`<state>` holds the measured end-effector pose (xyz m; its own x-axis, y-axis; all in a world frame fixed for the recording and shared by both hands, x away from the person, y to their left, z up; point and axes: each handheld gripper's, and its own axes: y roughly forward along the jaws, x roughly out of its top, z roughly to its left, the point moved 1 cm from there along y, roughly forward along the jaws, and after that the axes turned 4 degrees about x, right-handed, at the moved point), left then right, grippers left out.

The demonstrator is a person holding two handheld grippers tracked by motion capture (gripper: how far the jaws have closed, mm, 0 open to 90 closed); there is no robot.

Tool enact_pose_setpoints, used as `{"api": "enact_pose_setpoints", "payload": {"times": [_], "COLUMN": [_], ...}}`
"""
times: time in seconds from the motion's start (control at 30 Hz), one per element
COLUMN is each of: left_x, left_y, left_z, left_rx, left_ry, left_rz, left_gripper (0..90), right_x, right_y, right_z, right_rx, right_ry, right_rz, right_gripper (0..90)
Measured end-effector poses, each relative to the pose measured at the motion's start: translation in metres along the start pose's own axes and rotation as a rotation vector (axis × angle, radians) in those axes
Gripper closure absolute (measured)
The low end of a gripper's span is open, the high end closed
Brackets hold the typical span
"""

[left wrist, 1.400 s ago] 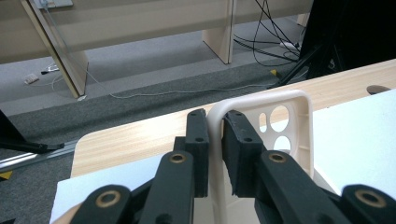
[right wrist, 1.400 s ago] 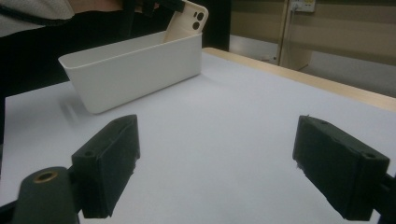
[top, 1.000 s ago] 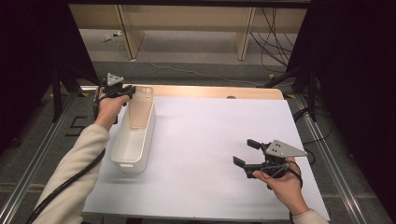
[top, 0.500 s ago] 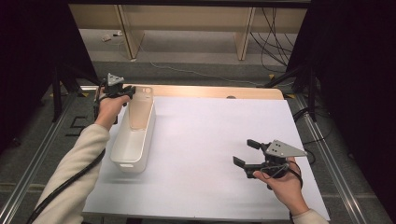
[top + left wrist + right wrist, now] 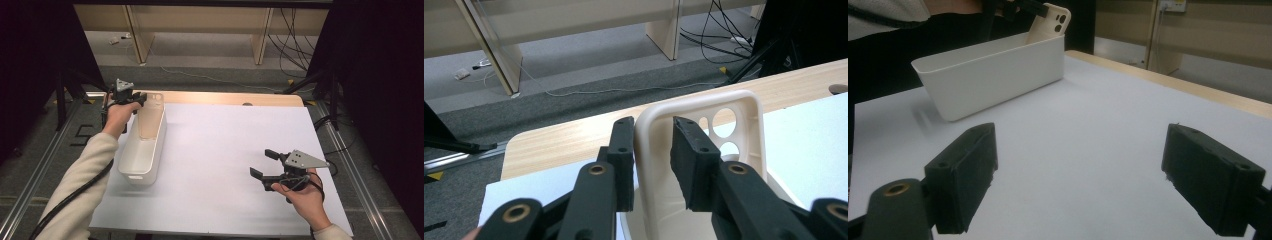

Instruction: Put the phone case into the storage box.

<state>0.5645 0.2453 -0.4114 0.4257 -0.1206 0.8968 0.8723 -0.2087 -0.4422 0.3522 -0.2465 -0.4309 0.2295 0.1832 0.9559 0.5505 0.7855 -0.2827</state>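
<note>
We're seeing one phone case [image 5: 704, 107] standing in one white bin [image 5: 142, 150], left gripper [image 5: 651, 135] jaws just opening around its edge, seemingly loose, right gripper [image 5: 264, 163] gaping empty.

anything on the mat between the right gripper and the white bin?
No. In the high view the stretch of white mat between the right gripper and the white bin is bare; the right gripper view agrees.

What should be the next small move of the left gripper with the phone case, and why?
Probably lift the left gripper straight up and away. Its fingers have just been opening, with a gap on one side of the phone case, which stands upright in the far end of the white bin.
</note>
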Motion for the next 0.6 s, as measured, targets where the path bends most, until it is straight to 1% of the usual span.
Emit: {"api": "enact_pose_setpoints", "payload": {"times": [0.1,0.13,0.17,0.2,0.3,0.33,0.37,0.43,0.6], "left_x": [-0.0006,-0.0008,-0.0010,-0.0014,-0.0022,-0.0025,-0.0028,-0.0031,-0.0030], "left_y": [0.0001,0.0003,0.0004,0.0006,0.0014,0.0019,0.0024,0.0031,0.0033], "left_z": [0.0004,0.0005,0.0006,0.0011,0.0016,0.0011,0.0008,0.0003,-0.0016], "left_rx": [0.000,-0.001,0.003,0.004,0.004,0.004,0.002,0.004,0.000], "left_ry": [-0.003,-0.006,-0.007,-0.004,0.000,0.001,0.009,0.011,0.010], "left_rz": [0.000,-0.001,0.000,0.003,0.003,0.001,0.000,0.001,0.003], "left_gripper": [69.1,69.0,68.8,68.3,66.5,65.6,64.3,62.9,59.4], "right_x": [0.0001,-0.0001,-0.0001,-0.0001,-0.0002,-0.0001,0.0000,-0.0001,-0.0001], "right_y": [0.0001,-0.0006,-0.0005,-0.0001,0.0002,-0.0003,-0.0004,0.0003,0.0003], "right_z": [-0.0001,0.0015,0.0017,0.0005,0.0004,0.0018,0.0017,0.0002,0.0004], "right_rx": [0.006,0.015,0.011,0.004,0.003,0.008,0.008,0.003,0.005], "right_ry": [0.000,0.023,0.023,0.007,0.000,0.019,0.021,0.001,0.001], "right_rz": [-0.003,0.010,0.011,0.006,0.001,0.012,0.012,0.001,0.003], "right_gripper": [16.0,16.0,16.0,16.0,16.0,16.0,16.0,16.0,16.0]}}
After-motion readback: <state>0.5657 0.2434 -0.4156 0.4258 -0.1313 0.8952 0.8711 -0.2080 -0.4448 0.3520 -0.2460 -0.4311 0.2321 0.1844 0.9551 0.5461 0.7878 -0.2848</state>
